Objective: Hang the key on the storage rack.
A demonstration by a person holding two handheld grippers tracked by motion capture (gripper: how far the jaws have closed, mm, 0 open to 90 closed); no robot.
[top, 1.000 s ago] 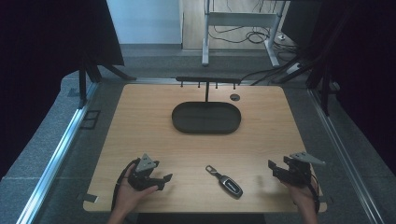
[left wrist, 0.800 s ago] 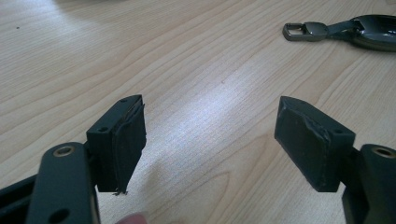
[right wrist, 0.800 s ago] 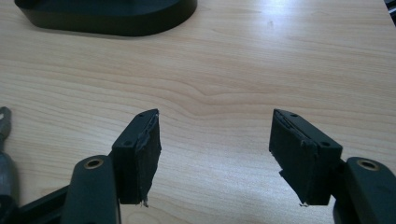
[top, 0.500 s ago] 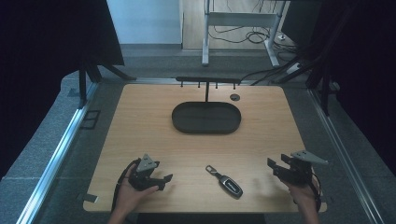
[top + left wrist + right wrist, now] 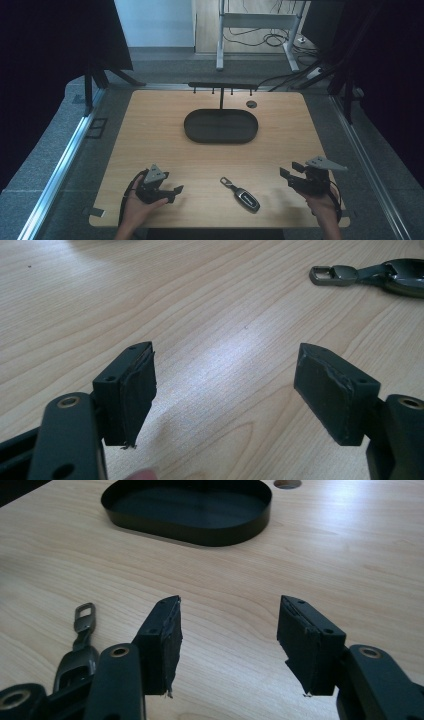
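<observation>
bright glare on wood, dark surroundings.

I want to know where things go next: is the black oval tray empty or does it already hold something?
Empty. The black oval tray shows a bare dark floor inside its rim, and the key fob lies on the table apart from it.

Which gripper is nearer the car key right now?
Right. The right gripper sits just right of the car key; the left gripper is farther off on its other side. Neither touches it.
</observation>
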